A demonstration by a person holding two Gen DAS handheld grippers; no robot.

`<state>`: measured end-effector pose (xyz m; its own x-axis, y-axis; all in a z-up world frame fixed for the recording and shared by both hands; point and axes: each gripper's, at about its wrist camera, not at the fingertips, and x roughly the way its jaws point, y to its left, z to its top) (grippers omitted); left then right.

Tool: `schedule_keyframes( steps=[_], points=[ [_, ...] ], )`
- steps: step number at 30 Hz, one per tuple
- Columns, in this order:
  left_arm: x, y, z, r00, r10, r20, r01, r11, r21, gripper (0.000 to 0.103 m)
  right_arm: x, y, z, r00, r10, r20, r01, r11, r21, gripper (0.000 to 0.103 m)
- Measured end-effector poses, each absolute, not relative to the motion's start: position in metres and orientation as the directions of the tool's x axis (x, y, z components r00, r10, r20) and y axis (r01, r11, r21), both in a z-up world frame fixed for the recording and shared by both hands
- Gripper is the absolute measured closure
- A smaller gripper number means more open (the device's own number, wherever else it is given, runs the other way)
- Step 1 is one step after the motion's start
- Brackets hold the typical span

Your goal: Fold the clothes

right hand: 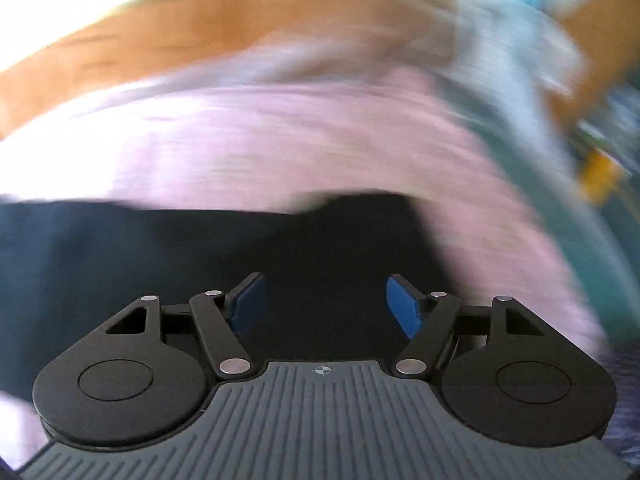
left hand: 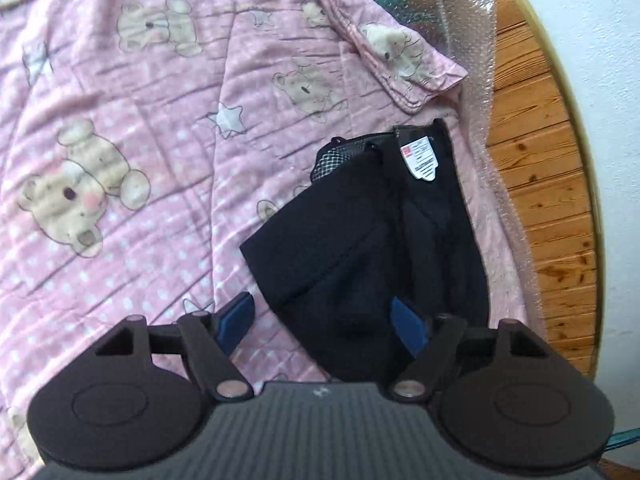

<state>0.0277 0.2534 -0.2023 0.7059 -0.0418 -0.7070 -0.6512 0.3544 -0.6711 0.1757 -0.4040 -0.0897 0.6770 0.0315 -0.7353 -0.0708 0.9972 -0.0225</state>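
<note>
The black garment [left hand: 368, 236] lies bunched on my pink bear-print blanket [left hand: 120, 140], its white tag [left hand: 422, 160] showing, near the wooden bed edge [left hand: 536, 184] and white wall [left hand: 592, 40]. My left gripper [left hand: 325, 320] and right gripper [right hand: 325, 304] both hover spread apart over it, holding nothing. The right wrist view is badly blurred.

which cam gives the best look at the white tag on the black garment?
Left wrist. The white tag is sharp there, lying near the top edge of the black garment on the pink bear-print blanket. The right wrist view is motion-blurred: the garment shows only as a dark mass, no tag discernible.
</note>
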Motion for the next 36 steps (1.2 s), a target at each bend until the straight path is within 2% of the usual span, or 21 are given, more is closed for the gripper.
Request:
schedule_keyframes(
  steps=[1,3,4,5,7,9,11,13,15,16,17,20,22,25,30,32,36],
  points=[
    [0.03,0.256,-0.202,0.718,-0.051,-0.694,-0.635,0.36,-0.683,0.02,0.173,-0.355,-0.091,0.675,0.13,-0.726,-0.178,0.984,0.011,0.023],
    [0.037,0.259,-0.196,0.739,-0.067,-0.67,-0.602,0.382,-0.701,0.027,0.169,-0.262,-0.102,0.621,0.296,-0.726,-0.372,0.926,0.059,0.023],
    [0.041,0.261,-0.192,0.749,-0.075,-0.658,-0.584,0.393,-0.71,0.042,0.166,-0.215,-0.109,0.579,0.37,-0.727,-0.467,0.881,0.077,0.026],
    [0.045,0.263,-0.189,0.759,-0.083,-0.646,-0.567,0.403,-0.718,0.045,0.162,-0.169,-0.114,0.536,0.433,-0.725,-0.565,0.822,0.074,0.029],
    [0.052,0.267,-0.183,0.777,-0.101,-0.621,-0.531,0.424,-0.734,0.042,0.148,-0.089,-0.121,0.46,0.532,-0.711,-0.743,0.669,0.021,0.027],
    [0.06,0.271,-0.177,0.794,-0.119,-0.596,-0.494,0.443,-0.748,0.037,0.129,-0.023,-0.128,0.398,0.587,-0.705,-0.869,0.487,-0.085,0.02],
    [0.067,0.274,-0.171,0.81,-0.138,-0.57,-0.457,0.462,-0.761,0.035,0.114,0.033,-0.14,0.353,0.6,-0.718,-0.929,0.316,-0.192,0.015],
    [0.075,0.278,-0.164,0.824,-0.158,-0.544,-0.418,0.479,-0.772,0.035,0.109,0.077,-0.157,0.351,0.578,-0.736,-0.936,0.21,-0.281,0.019],
    [0.078,0.282,-0.155,0.84,-0.165,-0.517,-0.378,0.505,-0.776,0.035,0.123,0.108,-0.168,0.397,0.517,-0.758,-0.918,0.213,-0.336,0.048],
    [0.075,0.284,-0.148,0.85,-0.157,-0.502,-0.359,0.526,-0.771,0.035,0.135,0.116,-0.17,0.409,0.49,-0.769,-0.912,0.251,-0.325,0.082],
    [0.071,0.286,-0.143,0.864,-0.146,-0.482,-0.341,0.534,-0.773,0.031,0.15,0.117,-0.167,0.407,0.473,-0.781,-0.905,0.325,-0.274,0.103],
    [0.045,0.295,-0.152,0.881,-0.093,-0.464,-0.366,0.486,-0.793,0.017,0.212,0.089,-0.154,0.343,0.508,-0.79,-0.811,0.584,0.024,0.102],
    [0.031,0.298,-0.175,0.866,-0.083,-0.494,-0.425,0.402,-0.811,0.016,0.25,0.063,-0.151,0.303,0.544,-0.783,-0.682,0.697,0.221,0.102],
    [0.026,0.288,-0.21,0.845,-0.129,-0.519,-0.47,0.287,-0.835,0.016,0.281,0.035,-0.169,0.267,0.566,-0.78,-0.507,0.771,0.386,0.102],
    [0.06,0.257,-0.213,0.854,-0.203,-0.479,-0.395,0.347,-0.851,0.014,0.296,0.014,-0.201,0.198,0.6,-0.775,-0.388,0.774,0.5,0.097],
    [0.079,0.247,-0.211,0.857,-0.233,-0.459,-0.353,0.383,-0.854,0.012,0.297,0.013,-0.204,0.196,0.607,-0.77,-0.373,0.773,0.514,0.091],
    [0.101,0.235,-0.215,0.863,-0.206,-0.46,-0.345,0.424,-0.837,0.012,0.301,0.005,-0.205,0.194,0.627,-0.755,-0.333,0.766,0.551,0.087]
  ],
)
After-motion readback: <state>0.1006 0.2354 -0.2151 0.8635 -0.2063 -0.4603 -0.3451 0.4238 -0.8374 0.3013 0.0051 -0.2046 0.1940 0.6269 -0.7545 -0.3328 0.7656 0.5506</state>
